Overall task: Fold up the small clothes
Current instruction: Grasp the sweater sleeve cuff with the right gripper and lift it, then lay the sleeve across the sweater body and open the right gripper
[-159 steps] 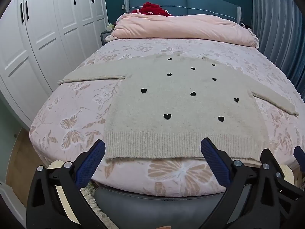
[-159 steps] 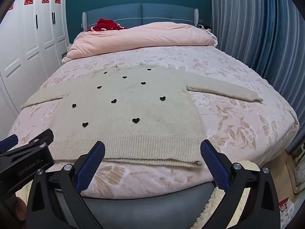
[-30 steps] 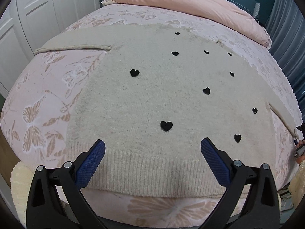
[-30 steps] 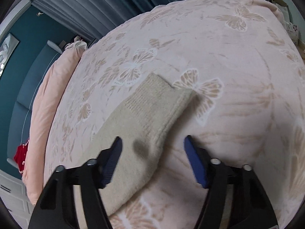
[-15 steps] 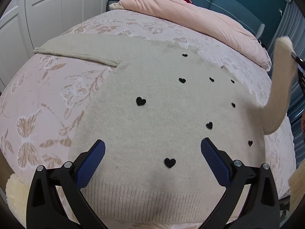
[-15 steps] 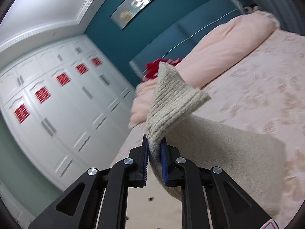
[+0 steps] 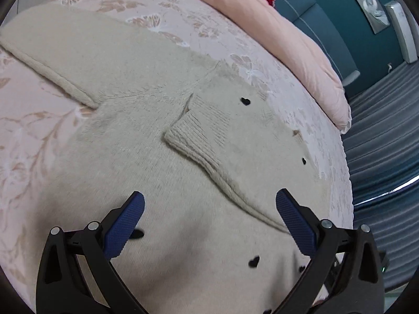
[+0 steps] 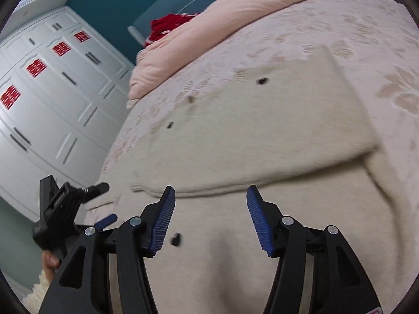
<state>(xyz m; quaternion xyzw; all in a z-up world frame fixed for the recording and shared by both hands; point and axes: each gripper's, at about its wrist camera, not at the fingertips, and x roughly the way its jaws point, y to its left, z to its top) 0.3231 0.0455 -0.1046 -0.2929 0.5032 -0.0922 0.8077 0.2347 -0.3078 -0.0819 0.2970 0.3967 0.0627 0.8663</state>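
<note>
Left wrist view: your left gripper (image 7: 209,217) is spread wide, holding nothing, low over the beige sweater (image 7: 162,183) lying flat on the bed (image 7: 31,136), with one sleeve (image 7: 207,141) folded across the chest, its ribbed cuff at 12 o'clock from the fingertips. Right wrist view: your right gripper (image 8: 209,209) is also spread and empty above the sweater (image 8: 262,130), folded sleeve (image 8: 262,157) just past its tips, left gripper (image 8: 70,206) at 9 o'clock, pink duvet (image 8: 235,18) at 12.

Open bedspread (image 7: 31,120) beside the sweater (image 7: 146,172); rolled pink duvet (image 7: 275,31) across the far end.
</note>
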